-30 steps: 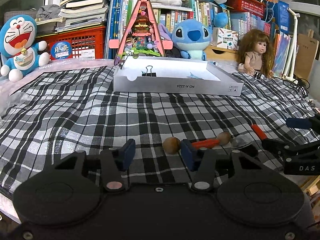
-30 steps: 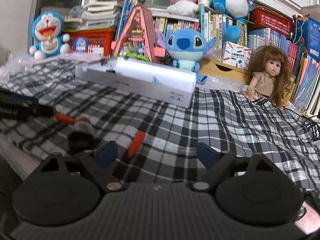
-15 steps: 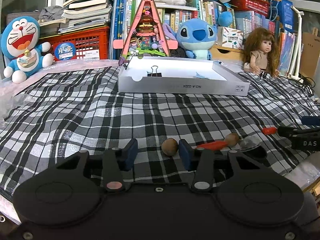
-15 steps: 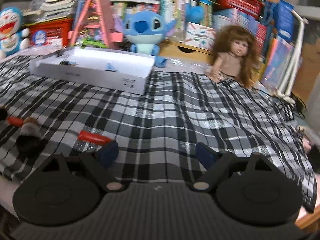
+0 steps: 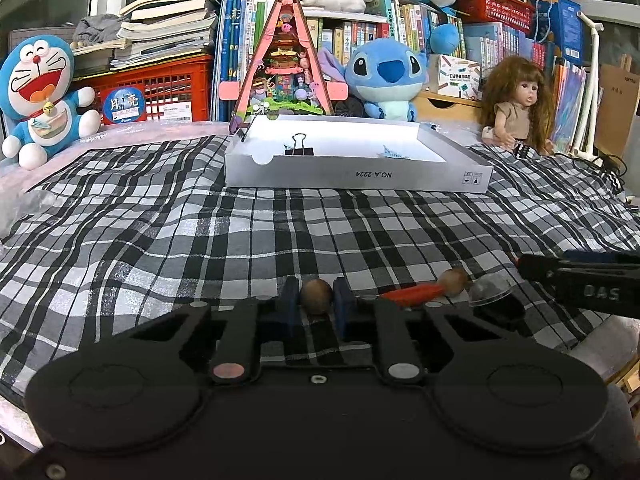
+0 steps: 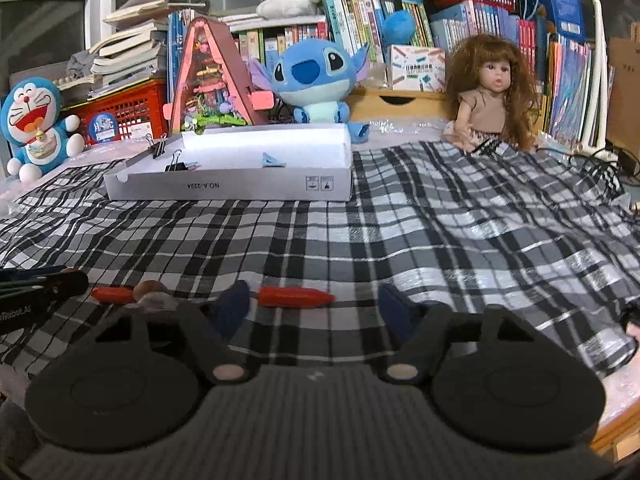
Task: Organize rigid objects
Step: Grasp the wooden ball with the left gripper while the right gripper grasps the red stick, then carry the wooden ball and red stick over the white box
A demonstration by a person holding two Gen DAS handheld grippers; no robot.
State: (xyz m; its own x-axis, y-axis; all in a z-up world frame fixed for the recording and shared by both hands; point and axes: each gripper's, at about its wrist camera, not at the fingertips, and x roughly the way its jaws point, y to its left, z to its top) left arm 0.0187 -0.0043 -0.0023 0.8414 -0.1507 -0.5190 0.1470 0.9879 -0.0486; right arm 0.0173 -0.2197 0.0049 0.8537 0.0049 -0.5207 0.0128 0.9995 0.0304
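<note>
The left gripper (image 5: 316,306) is clenched on a small brown ball (image 5: 316,298) low on the checked cloth (image 5: 200,240). The right gripper (image 6: 312,306) is closing, its pads not yet touching the orange stick (image 6: 294,297) that lies between them. The white box (image 5: 356,178) stands far behind, with a black binder clip (image 5: 299,148) inside

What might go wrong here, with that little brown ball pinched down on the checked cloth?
The brown ball is round and held only by the tips of the left gripper, so it may squirt out and roll. The right gripper is closing around the orange stick, which lies flat on the checked cloth; the fingers may snag fabric.
</note>
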